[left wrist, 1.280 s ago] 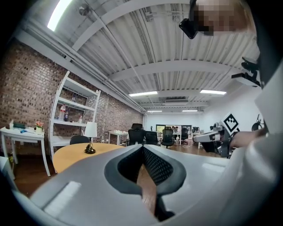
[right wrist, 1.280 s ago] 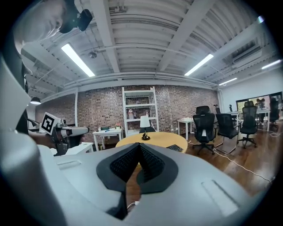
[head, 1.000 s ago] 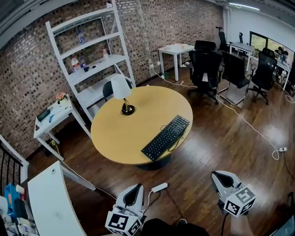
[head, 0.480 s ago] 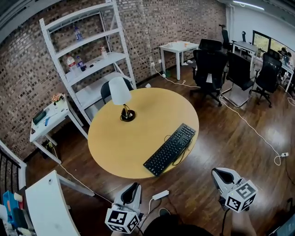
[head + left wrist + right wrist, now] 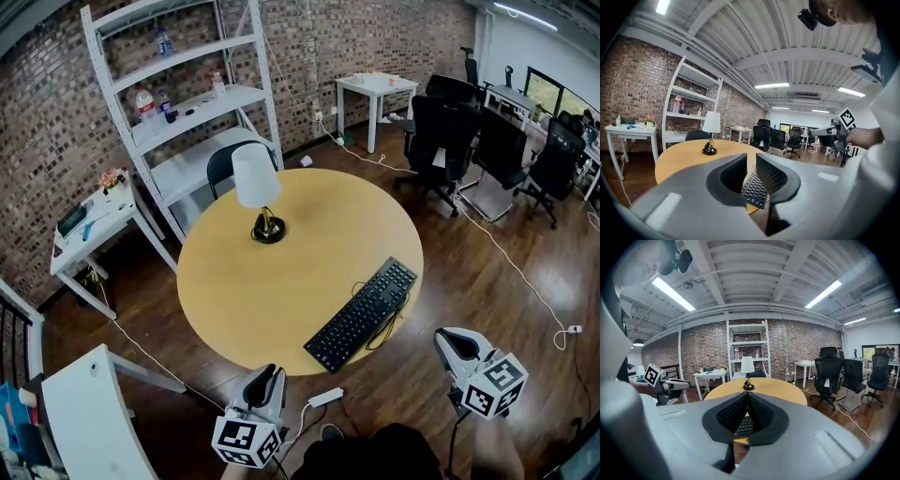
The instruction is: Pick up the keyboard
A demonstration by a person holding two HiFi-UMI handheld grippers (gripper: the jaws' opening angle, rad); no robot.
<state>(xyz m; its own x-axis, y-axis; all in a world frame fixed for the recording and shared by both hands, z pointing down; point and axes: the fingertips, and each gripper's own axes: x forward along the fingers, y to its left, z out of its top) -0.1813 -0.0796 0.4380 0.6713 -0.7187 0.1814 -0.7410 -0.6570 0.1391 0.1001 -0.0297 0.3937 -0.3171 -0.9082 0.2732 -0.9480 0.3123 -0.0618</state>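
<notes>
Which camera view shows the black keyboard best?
The head view: the whole keyboard is seen from above, on the round table. The left gripper view shows only one end of it; the right gripper view, only a few keys.

In the left gripper view, the left gripper (image 5: 751, 159), whose jaws have just been opening with nothing held between them, hides all of the keyboard (image 5: 754, 191) but a strip at lower centre, along with the tabletop's (image 5: 679, 157) near edge. In the right gripper view only a few key rows show below the closed right gripper (image 5: 748, 398). In the head view the person (image 5: 366, 457) is cut off by the bottom edge, and the bottles (image 5: 145, 98) at upper left are too small to identify.
</notes>
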